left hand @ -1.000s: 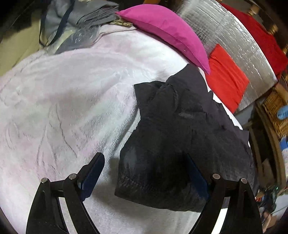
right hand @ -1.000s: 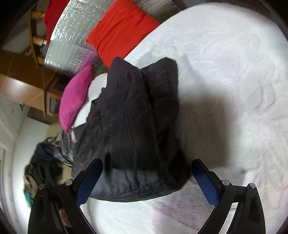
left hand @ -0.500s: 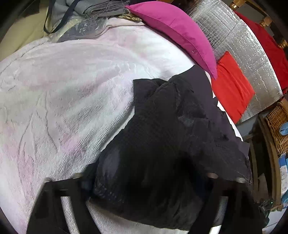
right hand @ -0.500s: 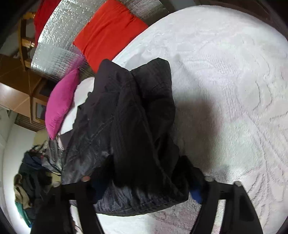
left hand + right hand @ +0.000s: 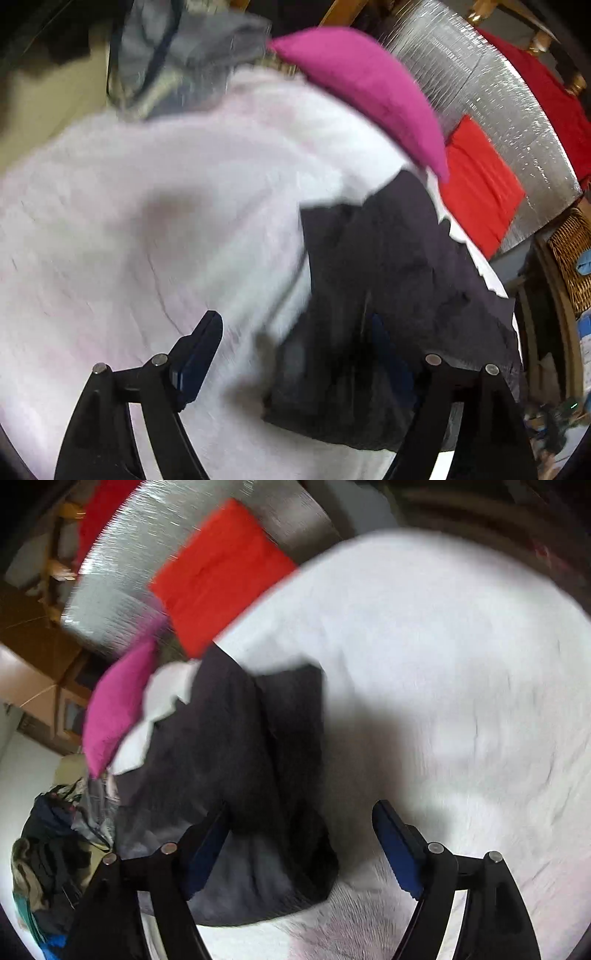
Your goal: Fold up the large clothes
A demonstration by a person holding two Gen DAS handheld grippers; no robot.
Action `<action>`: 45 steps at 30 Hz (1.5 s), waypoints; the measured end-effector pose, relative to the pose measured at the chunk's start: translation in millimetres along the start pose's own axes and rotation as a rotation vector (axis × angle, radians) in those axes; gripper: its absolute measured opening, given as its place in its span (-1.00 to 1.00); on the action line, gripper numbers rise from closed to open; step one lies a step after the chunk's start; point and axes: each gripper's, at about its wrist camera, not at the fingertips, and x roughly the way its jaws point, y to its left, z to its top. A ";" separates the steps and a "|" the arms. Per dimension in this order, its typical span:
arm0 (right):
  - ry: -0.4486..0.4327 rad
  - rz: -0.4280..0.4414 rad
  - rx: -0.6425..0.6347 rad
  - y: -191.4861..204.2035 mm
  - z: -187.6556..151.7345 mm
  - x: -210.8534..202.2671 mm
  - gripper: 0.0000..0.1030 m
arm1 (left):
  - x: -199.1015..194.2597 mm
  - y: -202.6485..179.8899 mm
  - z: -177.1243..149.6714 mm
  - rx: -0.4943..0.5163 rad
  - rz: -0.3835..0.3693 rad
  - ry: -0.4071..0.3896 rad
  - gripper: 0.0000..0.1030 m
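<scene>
Both hand-held grippers, left and right, hang released above the bed, jaws opening with nothing gripped. Between them lies the folded black garment, toward the bed's pillow edge near the pink pillow.

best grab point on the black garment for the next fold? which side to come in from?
Take the black garment at its near edge, one corner per gripper, coming in from the near side. It lies bunched lengthwise, running away toward the pink pillow, and that near hem sits free on the white blanket. Both grippers' jaws are opening, pads off the cloth.
</scene>
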 end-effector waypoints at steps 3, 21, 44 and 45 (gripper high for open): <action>0.027 0.001 -0.150 32.7 28.5 14.7 0.58 | -3.8 -12.5 26.4 0.103 0.022 -0.048 0.60; 0.123 -0.193 -0.505 104.4 82.6 117.4 -0.82 | 119.2 -112.6 84.9 0.413 0.022 0.149 -0.77; 0.094 -0.105 -0.253 63.6 86.3 103.3 0.72 | 79.8 -93.2 77.1 0.252 -0.008 0.019 0.33; 0.086 -0.090 -0.254 64.8 83.1 92.9 0.72 | 75.3 -90.4 78.6 0.262 -0.013 0.013 0.33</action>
